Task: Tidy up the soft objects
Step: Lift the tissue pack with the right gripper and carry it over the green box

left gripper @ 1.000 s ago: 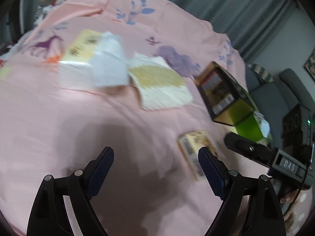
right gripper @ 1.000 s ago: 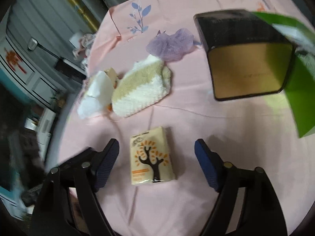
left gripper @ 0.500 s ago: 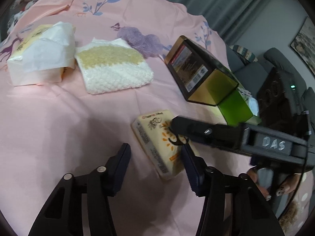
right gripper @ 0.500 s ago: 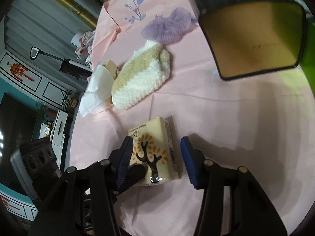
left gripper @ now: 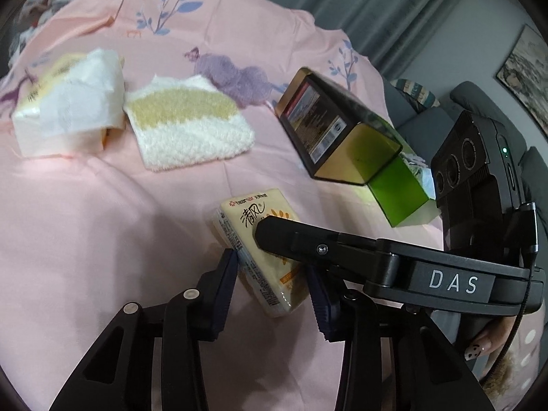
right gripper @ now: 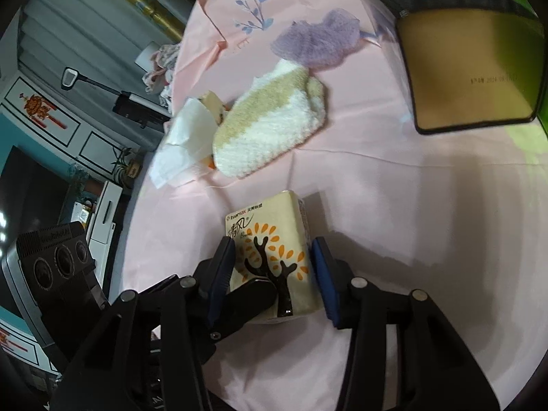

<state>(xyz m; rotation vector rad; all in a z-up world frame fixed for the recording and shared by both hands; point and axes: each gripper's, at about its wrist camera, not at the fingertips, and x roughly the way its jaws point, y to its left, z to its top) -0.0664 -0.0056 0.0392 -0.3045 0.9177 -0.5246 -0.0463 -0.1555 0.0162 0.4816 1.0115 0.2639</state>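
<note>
- We see a small tissue pack (left gripper: pixel 255 239) with an orange tree print lying on the pink sheet (left gripper: pixel 102 239) that covers the surface.
- Our left gripper (left gripper: pixel 274 275) straddles the pack's near end; its jaws are closing, one pad touches the pack's side, and we cannot tell whether the other presses on it.
- Our right gripper (right gripper: pixel 274 267) also has the pack (right gripper: pixel 270 257) between its jaws, which are closing; the left pad is against the pack, the right pad just beside it.
- The two grippers cross: the right one's black finger lies over the pack in the left view.
- Farther back lie a white and tan knitted cloth (left gripper: pixel 186 121), a large tissue pack (left gripper: pixel 65 109) with a loose sheet on top, and a purple mesh puff (left gripper: pixel 233 75).
- A dark box (left gripper: pixel 337 130) lies on its side to the right, a green box (left gripper: pixel 399 188) just behind it.
</note>
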